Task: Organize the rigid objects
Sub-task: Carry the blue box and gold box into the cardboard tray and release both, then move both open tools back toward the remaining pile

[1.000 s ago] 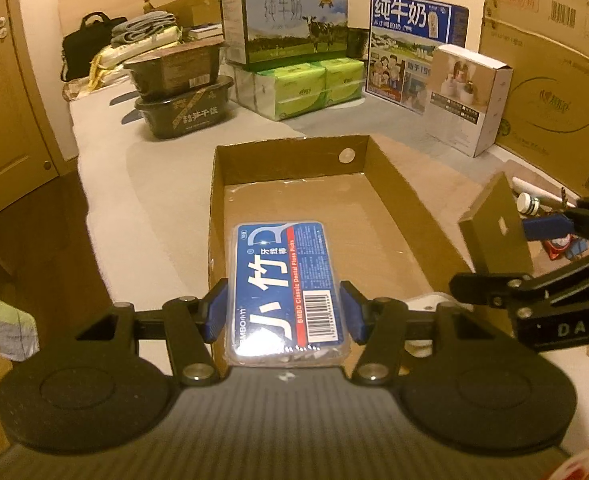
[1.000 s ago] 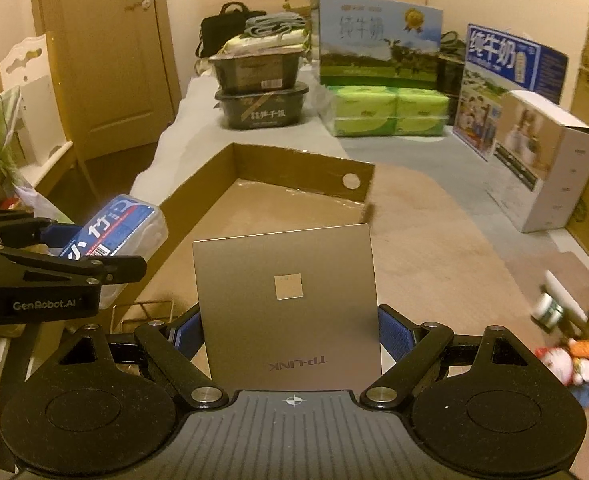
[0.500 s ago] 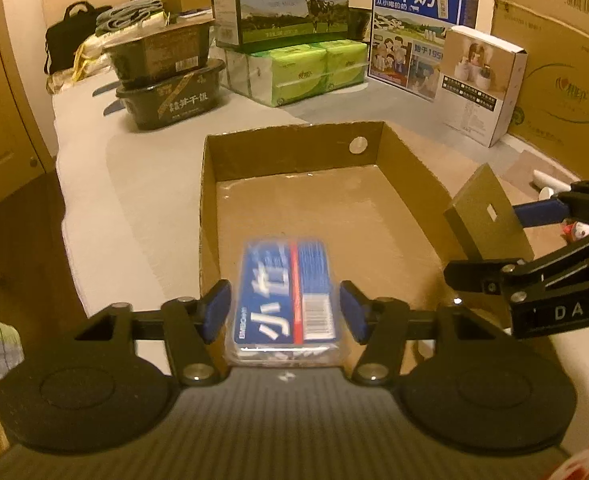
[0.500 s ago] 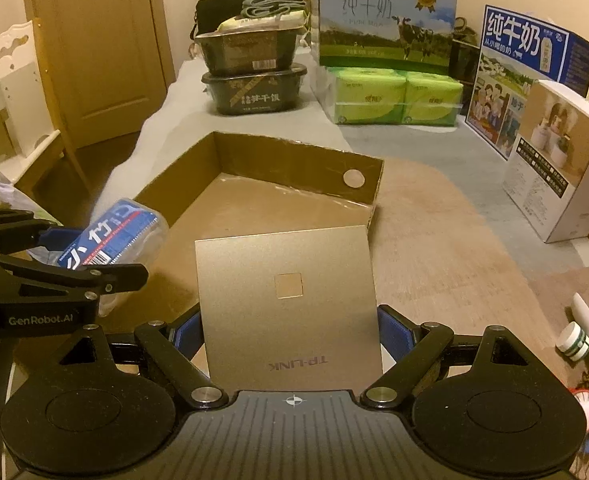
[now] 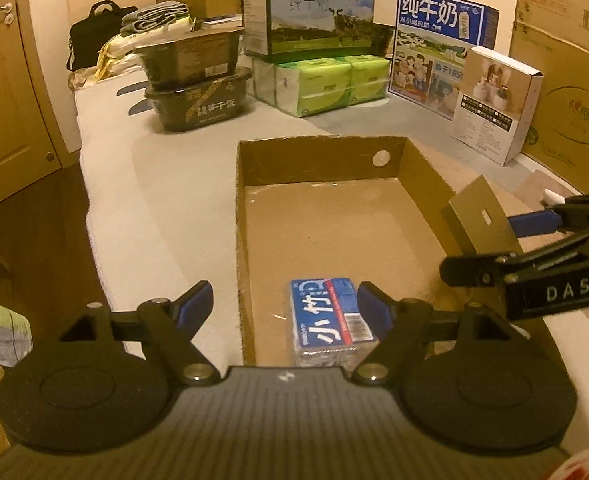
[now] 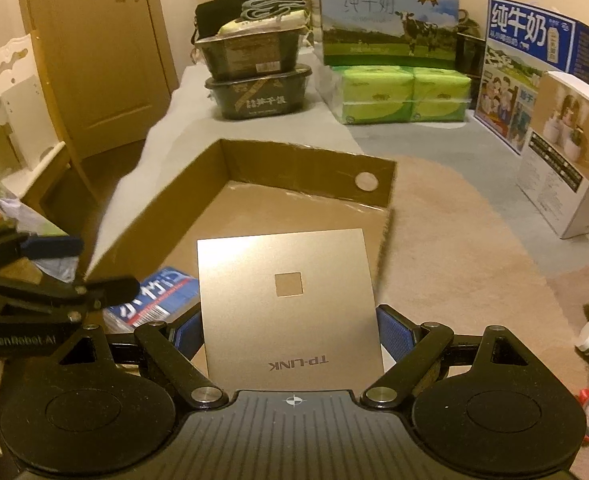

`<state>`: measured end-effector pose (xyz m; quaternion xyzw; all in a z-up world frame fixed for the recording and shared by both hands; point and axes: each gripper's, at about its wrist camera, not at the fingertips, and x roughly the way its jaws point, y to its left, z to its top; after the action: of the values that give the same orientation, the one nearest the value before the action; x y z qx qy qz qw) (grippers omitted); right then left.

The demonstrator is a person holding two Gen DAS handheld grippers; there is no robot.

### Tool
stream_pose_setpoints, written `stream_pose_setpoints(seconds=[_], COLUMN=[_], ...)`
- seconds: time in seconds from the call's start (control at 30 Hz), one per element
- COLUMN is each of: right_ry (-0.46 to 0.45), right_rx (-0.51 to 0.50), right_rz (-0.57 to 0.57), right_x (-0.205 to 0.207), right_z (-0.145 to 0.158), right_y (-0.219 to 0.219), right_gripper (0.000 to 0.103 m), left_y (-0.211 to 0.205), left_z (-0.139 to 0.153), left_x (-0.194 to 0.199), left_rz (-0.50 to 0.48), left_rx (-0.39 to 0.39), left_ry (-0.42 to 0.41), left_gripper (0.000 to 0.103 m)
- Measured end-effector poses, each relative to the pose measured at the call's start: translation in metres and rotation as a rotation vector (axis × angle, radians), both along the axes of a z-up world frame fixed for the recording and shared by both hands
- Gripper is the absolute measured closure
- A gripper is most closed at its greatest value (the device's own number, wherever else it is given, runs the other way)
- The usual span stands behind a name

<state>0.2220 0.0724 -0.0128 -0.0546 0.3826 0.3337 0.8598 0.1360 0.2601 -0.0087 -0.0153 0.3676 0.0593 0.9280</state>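
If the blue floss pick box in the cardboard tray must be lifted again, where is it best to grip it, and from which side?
Grip the blue floss pick box across its two long side edges, coming from above and from the near end of the cardboard tray. It lies flat, label up, its long axis pointing away, and the left hand-held gripper, whose jaws have just been opening, already straddles it loosely.

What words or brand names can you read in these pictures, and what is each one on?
"TP-LINK", upside down: gold flat box in the right gripper.
"DAS": right gripper's arm.
"GenRobot.AI": left gripper.
"纯牛奶": green milk carton and blue milk carton.
"小竹": blue packet; its small print is unreadable.
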Motion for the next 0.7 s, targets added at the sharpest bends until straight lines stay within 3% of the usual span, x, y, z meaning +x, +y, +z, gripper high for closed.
stream_pose_setpoints(seconds=[0.27, 0.7], right_ry=[-0.003, -0.029], right_rx=[0.071, 0.108], right_rz=[-0.007, -0.132], right_x=[0.002, -0.025], right_z=[0.005, 0.023], right_y=[0.005, -0.044], right_gripper=[0.013, 0.01], left_y=[0.005, -0.018], left_z=[0.002, 0.017], left_x=[-0.006, -0.032], left_rz=[0.026, 0.025], left_rx=[-0.003, -0.026], left_ry=[-0.008, -0.017], left_gripper=[0.026, 0.025])
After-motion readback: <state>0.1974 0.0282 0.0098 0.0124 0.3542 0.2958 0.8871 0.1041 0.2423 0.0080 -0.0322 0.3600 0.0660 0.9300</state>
